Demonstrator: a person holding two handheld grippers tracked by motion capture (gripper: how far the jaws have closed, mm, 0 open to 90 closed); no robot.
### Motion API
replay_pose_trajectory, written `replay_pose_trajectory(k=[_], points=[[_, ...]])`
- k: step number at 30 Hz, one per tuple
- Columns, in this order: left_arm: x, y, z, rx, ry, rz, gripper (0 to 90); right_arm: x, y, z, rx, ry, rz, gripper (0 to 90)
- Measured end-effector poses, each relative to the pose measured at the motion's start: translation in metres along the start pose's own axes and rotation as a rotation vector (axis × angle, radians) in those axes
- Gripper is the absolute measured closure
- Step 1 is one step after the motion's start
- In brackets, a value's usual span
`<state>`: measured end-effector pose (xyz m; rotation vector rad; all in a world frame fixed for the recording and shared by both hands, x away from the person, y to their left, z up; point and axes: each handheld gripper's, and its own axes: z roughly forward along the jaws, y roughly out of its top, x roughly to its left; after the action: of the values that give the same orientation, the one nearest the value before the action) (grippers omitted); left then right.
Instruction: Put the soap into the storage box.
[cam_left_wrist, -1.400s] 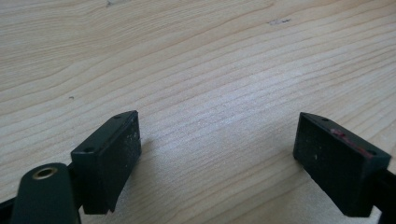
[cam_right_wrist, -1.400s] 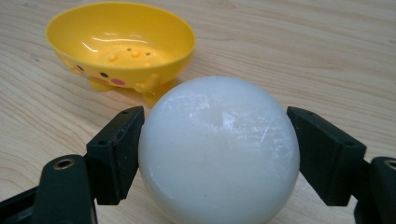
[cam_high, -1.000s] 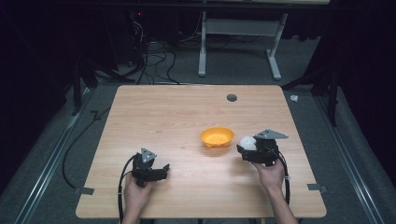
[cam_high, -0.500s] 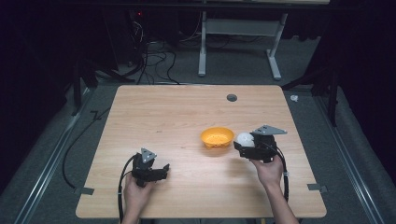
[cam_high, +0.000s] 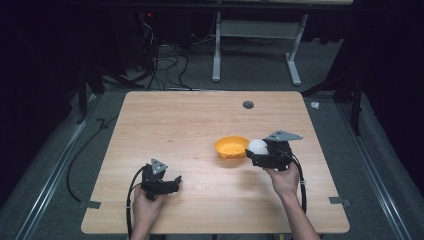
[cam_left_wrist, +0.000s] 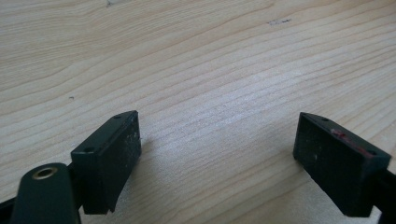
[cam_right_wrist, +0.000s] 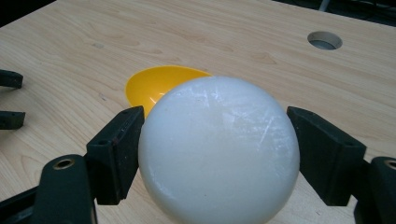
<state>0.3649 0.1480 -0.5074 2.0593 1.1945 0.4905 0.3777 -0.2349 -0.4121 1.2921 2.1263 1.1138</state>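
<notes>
At the lower left of the high view my left gripper (cam_high: 167, 184) sits low over the pale wooden table (cam_high: 190, 125), its tips turned toward the right of the frame. In the left gripper view its two black jaws stand wide apart with bare wood grain between them; it has hold of nothing.

Moving right, the shallow round yellow plastic bowl (cam_high: 231, 147) rests on the table just right of centre, mouth facing up. In the right gripper view it (cam_right_wrist: 156, 86) lies beyond the ball, partly hidden by it.

Just beside the bowl's right rim is the smooth white plastic ball (cam_high: 258, 146), caught in my right gripper (cam_high: 256, 152). In the right gripper view the ball (cam_right_wrist: 219, 149) fills the lower centre, and the jaws press on its two sides, about half closed around it. Being round, it has no long axis and no pointing direction that I can make out. The gripper itself points left across the frame, toward the bowl.

Farther up and right, a small round hole (cam_high: 248, 104) sits in the tabletop.
</notes>
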Motion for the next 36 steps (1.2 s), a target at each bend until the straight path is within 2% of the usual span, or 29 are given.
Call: replay_pose_trajectory(k=[11,23,36], points=[[0.000,0.000,0.000,0.000,0.000,0.001,15.5,0.005,0.014,0.006,-0.002,0.026,-0.011,23.3],[0.000,0.000,0.000,0.000,0.000,0.001,15.5,0.012,0.027,0.022,0.014,0.053,-0.027,23.3],[0.000,0.000,0.000,0.000,-0.001,0.002,15.5,0.017,0.033,0.040,0.045,0.056,-0.032,23.3]])
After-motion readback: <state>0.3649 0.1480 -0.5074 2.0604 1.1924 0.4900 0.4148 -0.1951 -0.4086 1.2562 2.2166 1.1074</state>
